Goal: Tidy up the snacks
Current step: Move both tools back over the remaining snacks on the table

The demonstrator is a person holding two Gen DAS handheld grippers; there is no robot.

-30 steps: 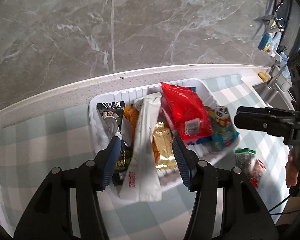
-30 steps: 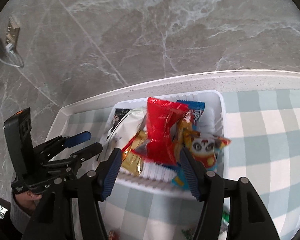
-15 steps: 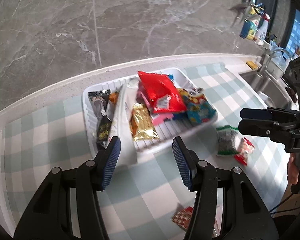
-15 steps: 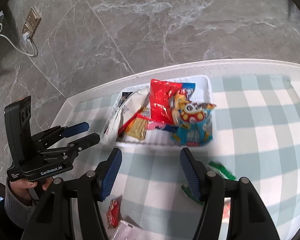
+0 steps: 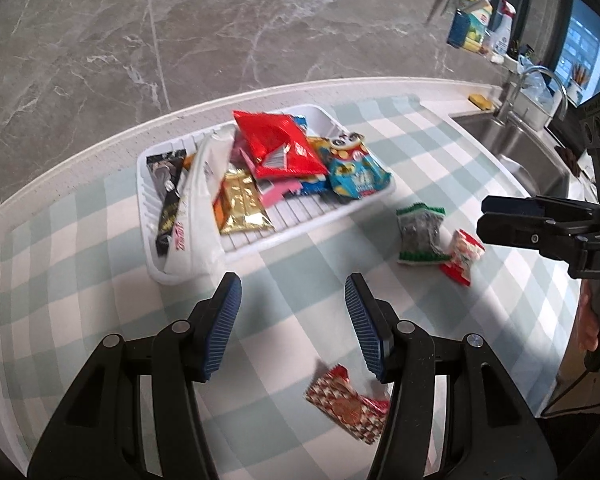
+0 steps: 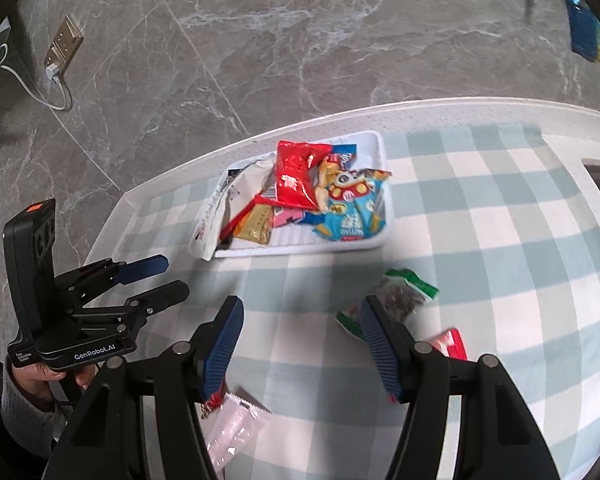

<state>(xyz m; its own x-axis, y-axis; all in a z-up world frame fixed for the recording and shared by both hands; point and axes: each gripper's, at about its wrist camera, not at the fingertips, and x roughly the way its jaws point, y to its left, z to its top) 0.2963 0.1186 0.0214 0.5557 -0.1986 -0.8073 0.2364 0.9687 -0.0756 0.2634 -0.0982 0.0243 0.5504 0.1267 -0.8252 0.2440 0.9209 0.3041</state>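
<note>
From my left wrist camera, my left tongs [image 5: 288,324] stand part-open and empty above the pale green-and-white checked counter [image 5: 100,280]. The white ribbed plastic tray [image 5: 260,246], already heaped with packets, lies ahead and a little left, its long side running across my view. The nearest loose snack is the small red-and-white patterned foil packet [image 5: 346,404], down by my right-hand finger, almost beneath it. The clear green-edged bag of dark seeds [image 5: 420,236] and the little red-and-white sachet [image 5: 464,256] just beside it lie off to the right, closer to my right tongs [image 5: 486,220], whose gap I cannot judge side-on.

From my right wrist camera, my right tongs [image 6: 300,334] are likewise part-open and empty. The seed bag [image 6: 396,300] sits just past my right-hand finger, long axis slanting up to the right (I judge it this hand's pick). The sachet [image 6: 450,344] is partly hidden behind that finger.
</note>
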